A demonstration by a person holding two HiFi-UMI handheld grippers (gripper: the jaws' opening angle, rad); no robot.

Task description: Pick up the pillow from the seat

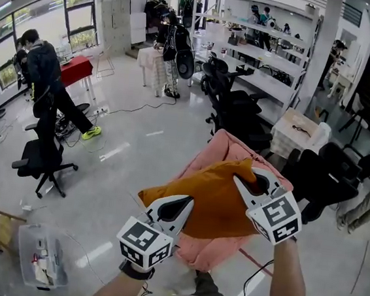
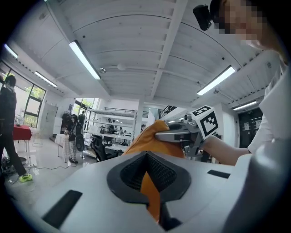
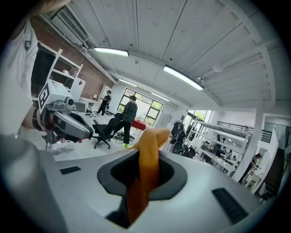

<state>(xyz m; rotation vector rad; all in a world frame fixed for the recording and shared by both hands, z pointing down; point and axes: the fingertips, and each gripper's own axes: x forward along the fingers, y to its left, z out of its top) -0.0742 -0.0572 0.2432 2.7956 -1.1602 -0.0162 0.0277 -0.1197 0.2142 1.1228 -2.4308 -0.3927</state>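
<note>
While it was held up over the pink cloth-covered seat point(image 1: 213, 255), the soft orange cloth pillow point(image 1: 216, 196) stretched between two grippers. It seemed to be lifted off the seat, but the head view did not show that well. The left hand-held gripper point(image 1: 177, 210) was pinching one end of the pillow. The right hand-held gripper point(image 1: 250, 184) was pinching the other end, with orange cloth squeezed between its jaws.

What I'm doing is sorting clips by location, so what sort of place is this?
Probably an open-plan lab or workshop: white shelving racks over workbenches, black office chairs, and a cable trailing across the polished floor.
</note>
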